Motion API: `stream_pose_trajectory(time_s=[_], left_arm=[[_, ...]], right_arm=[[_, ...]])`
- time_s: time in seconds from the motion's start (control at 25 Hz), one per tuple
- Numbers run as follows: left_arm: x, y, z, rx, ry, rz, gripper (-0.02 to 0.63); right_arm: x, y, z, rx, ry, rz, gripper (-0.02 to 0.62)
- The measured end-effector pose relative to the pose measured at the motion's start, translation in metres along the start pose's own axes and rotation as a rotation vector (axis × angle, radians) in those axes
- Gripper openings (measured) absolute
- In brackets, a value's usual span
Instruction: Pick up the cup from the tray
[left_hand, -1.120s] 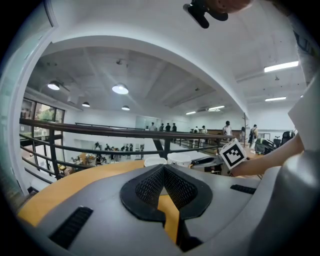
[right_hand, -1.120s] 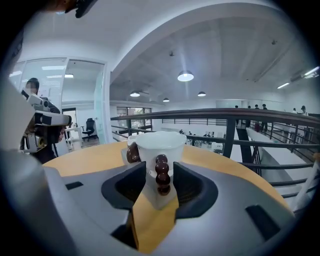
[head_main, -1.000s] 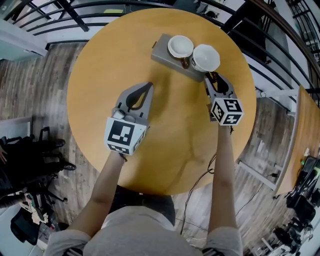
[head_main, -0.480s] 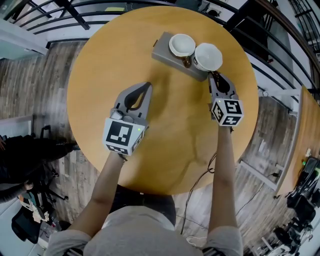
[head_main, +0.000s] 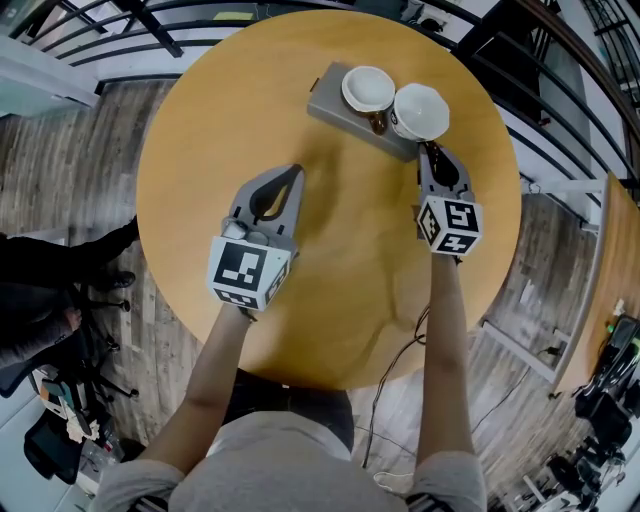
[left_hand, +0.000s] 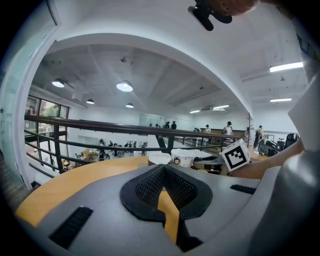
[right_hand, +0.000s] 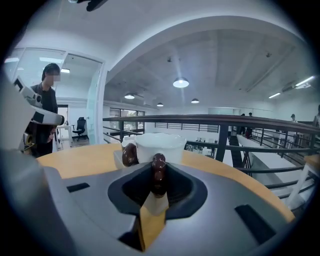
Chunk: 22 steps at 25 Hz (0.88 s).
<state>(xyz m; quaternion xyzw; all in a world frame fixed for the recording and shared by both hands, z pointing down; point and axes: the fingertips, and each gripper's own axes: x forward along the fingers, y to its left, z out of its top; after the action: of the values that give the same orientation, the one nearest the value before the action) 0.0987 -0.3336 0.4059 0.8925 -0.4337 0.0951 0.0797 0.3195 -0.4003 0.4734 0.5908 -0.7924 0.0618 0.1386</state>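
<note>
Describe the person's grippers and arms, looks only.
Both the left gripper and the right gripper are grey, tapering to a point, with black ribbed pads inside the jaws. Each carries a white cube printed with black square markers. The arms are bare below short grey sleeves. The right jaws have just been closing, the brown handle of the cup between them.
</note>
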Motion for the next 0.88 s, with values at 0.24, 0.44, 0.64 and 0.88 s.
stream_pose_trajectory(time_s=[0.24, 0.44, 0.64, 0.88], left_arm=[[-0.002, 0.001, 0.0, -0.004, 0.0, 0.006, 0.006], [-0.002, 0.0, -0.002, -0.006, 0.002, 0.01, 0.006], [-0.004, 0.003, -0.001, -0.006, 0.001, 0.014, 0.006], [-0.006, 0.002, 0.003, -0.004, -0.009, 0.008, 0.006]], right_arm=[[0.002, -0.001, 0.017, 0.067, -0.035, -0.012, 0.044], [0.001, -0.006, 0.02, 0.117, -0.048, -0.026, 0.043], [-0.002, -0.006, 0.022, 0.142, -0.054, -0.035, 0.043], [-0.022, -0.007, 0.036, 0.17, -0.09, -0.052, 0.043]])
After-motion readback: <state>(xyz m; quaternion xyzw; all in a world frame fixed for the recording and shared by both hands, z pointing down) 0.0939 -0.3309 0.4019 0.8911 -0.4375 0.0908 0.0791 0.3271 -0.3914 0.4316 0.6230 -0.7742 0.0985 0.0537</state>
